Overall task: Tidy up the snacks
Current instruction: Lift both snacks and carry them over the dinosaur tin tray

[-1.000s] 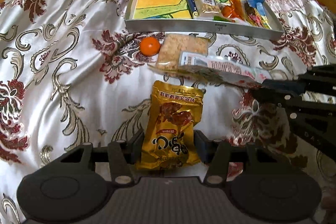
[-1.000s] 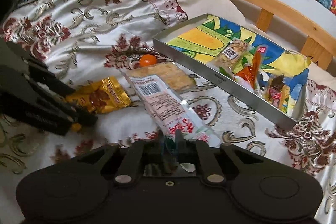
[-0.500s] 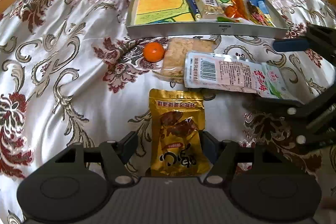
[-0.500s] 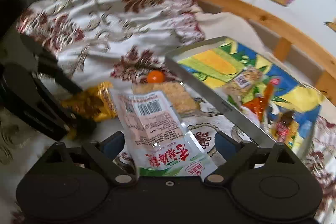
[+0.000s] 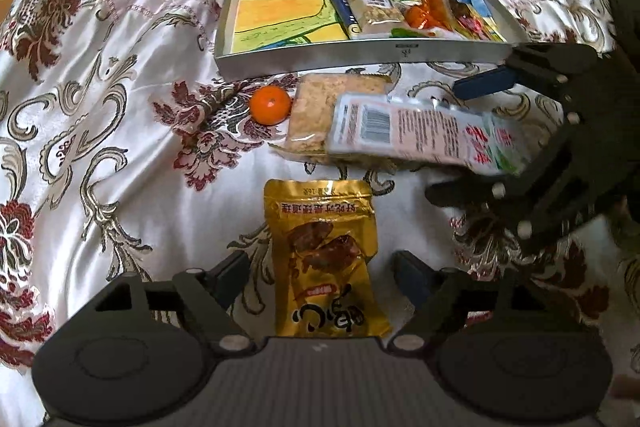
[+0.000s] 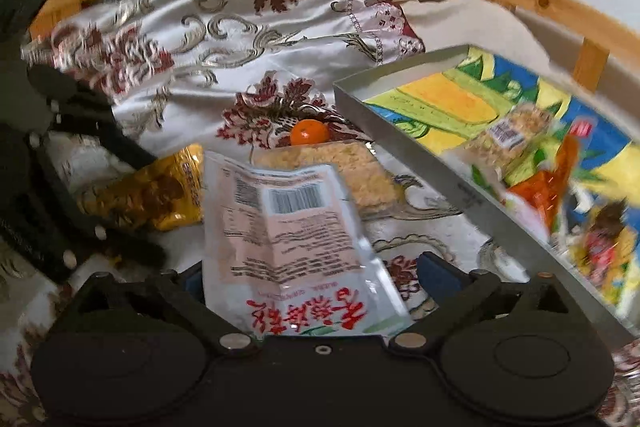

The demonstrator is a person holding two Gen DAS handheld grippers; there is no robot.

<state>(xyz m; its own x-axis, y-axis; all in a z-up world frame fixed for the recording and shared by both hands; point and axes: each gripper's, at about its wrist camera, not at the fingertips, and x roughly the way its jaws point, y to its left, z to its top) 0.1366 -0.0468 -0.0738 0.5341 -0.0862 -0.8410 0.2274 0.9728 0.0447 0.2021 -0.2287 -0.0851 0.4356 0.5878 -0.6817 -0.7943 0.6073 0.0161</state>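
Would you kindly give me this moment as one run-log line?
left gripper: open around gold pouch | right gripper: open around pink packet | tray: partly filled | orange: on bedspread

A tray (image 5: pixel 360 53) is lying at the back of the bedspread (image 5: pixel 100 131), holding snacks crowded into its right part. Just before it an orange (image 5: pixel 270 105) is sitting left of a cracker pack (image 5: pixel 320 111), which a long packet (image 5: pixel 424 133) is overlapping on the right. Nearer, a pouch (image 5: pixel 326 259) is lying between the left gripper's (image 5: pixel 320 277) fingers.
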